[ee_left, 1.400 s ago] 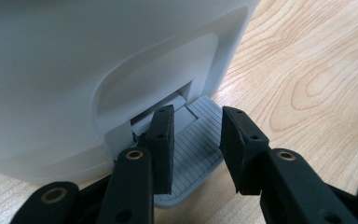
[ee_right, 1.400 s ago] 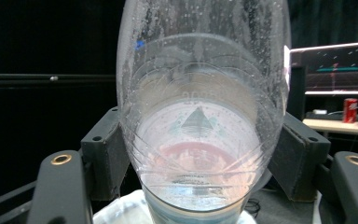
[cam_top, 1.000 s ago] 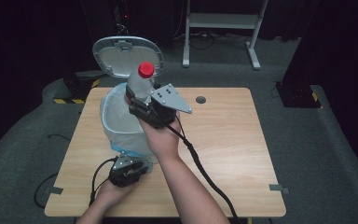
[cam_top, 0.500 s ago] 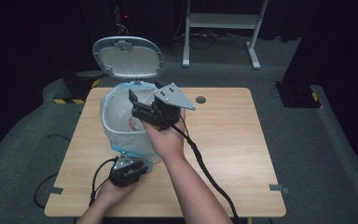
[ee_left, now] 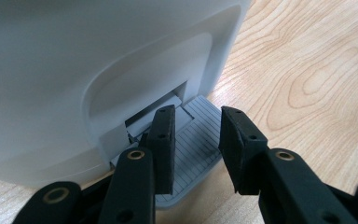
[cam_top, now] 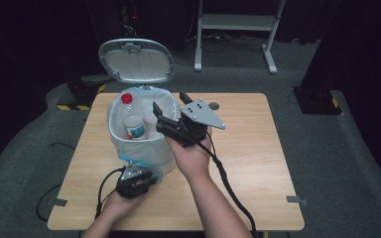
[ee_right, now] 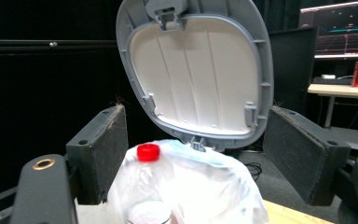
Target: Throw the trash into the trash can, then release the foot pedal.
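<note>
Near the front edge of the desk (cam_top: 258, 168), toward its left corner, the left claw (cam_top: 136, 182) lies low in the person's hand, its jaws apart with nothing between them. In the left gripper view those jaws rest down on the ribbed grey pedal (ee_left: 200, 135) at the foot of the white bin (cam_top: 141, 144). Just behind, the bin stands on the left half of the desk, lined with a clear bag (ee_right: 214, 182). Inside it sits a plastic bottle (cam_top: 127, 106) with a red cap (ee_right: 148, 152), leaning against the back left of the rim, beside a second white container (cam_top: 135, 128). The right claw (cam_top: 171, 116) hovers over the bin's right rim, jaws spread wide and holding nothing. Beyond, at the desk's far edge, the bin's grey lid (cam_top: 136, 60) stands open and upright.
</note>
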